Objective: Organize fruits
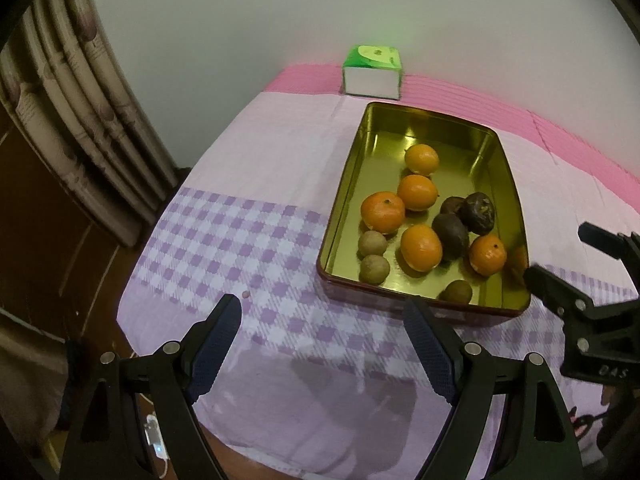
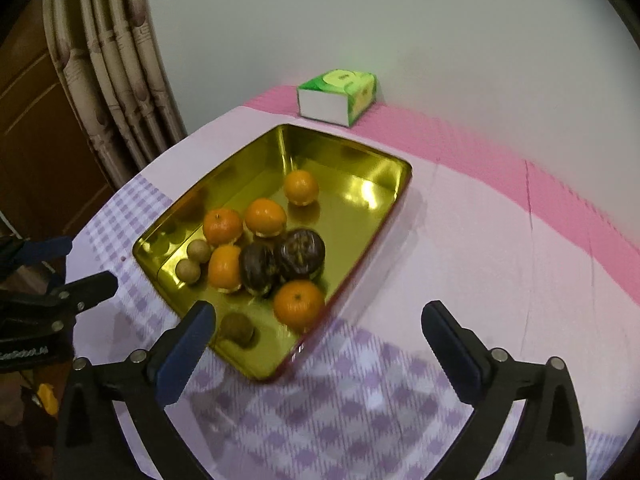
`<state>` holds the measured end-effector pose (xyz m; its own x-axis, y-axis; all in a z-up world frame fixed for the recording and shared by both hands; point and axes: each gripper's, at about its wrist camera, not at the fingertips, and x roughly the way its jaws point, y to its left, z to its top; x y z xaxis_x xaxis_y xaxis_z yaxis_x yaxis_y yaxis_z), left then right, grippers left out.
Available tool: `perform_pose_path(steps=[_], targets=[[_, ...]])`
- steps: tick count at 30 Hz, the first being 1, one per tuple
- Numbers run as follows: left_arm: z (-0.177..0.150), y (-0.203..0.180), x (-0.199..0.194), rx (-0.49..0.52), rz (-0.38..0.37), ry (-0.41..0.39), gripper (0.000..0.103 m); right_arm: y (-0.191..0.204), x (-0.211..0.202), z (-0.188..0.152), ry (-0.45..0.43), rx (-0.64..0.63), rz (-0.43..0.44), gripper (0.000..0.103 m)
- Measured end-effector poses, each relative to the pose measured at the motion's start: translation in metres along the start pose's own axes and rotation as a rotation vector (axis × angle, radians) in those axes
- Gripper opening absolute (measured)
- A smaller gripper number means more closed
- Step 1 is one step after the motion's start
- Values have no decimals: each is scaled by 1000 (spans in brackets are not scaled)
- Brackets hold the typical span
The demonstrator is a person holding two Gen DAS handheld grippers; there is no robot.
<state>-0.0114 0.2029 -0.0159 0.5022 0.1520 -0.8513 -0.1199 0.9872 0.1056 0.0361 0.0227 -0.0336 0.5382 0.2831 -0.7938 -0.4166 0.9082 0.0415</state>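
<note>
A: Left wrist view first. What is the left gripper (image 1: pixel 324 316) doing?

B: It is hanging wide open over the cloth (image 1: pixel 224 240), gripping nothing. The tin (image 1: pixel 340 200) is lying ahead and to its right, long axis running away from the camera toward the tissue box (image 1: pixel 372 74).

A: And the fruit?

B: All of it is sitting inside the tin, crowded toward the near end: five oranges (image 1: pixel 383 212), two or three dark fruits (image 1: pixel 478 213), and three small brown ones (image 1: pixel 374 269). None is showing on the cloth. The right gripper (image 1: pixel 560 254) is coming in at the frame's right edge, just beside the tin's near right corner, fingers apart and empty.

A: Now the right wrist view.

B: The right gripper (image 2: pixel 316 330) is gaping there too, holding nothing. The tin (image 2: pixel 384 160) is lying ahead and to the left, set diagonally, its near corner sitting between the fingers. An orange (image 2: pixel 299 305) and a small brown fruit (image 2: pixel 237 330) are lying nearest that gripper. The left gripper (image 2: pixel 72 268) is showing at the left edge, open.

A: Which hand is nearer?

B: By my reading, the right one; the near-end fruit lies almost straight ahead of it. Whether the fruit is waiting to be sorted or is already gathered, I cannot tell: fruit mixed in one tin fits both.
</note>
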Motion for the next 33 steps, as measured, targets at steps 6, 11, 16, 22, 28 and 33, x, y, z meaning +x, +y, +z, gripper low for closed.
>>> perform_pose_path(steps=[6,11,16,22,28,33], targets=[[-2,-7,-5,34,1,-22,83,-1,-5,-16,27,24,-14,102],[-4,-13,-9,68,-5,-44,83,-2,-7,-23,36,34,-24,102],[-6,-19,-11,98,-8,-54,83,-2,-8,-26,38,33,-34,102],[-7,-23,-12,115,-13,-60,83,1,-6,-29,44,23,-38,102],[-7,-24,-12,119,-15,-57,83,5,-5,-30,49,16,-34,102],[-8,-24,-11,125,-16,-57,83,5,-4,-30,50,17,-36,102]])
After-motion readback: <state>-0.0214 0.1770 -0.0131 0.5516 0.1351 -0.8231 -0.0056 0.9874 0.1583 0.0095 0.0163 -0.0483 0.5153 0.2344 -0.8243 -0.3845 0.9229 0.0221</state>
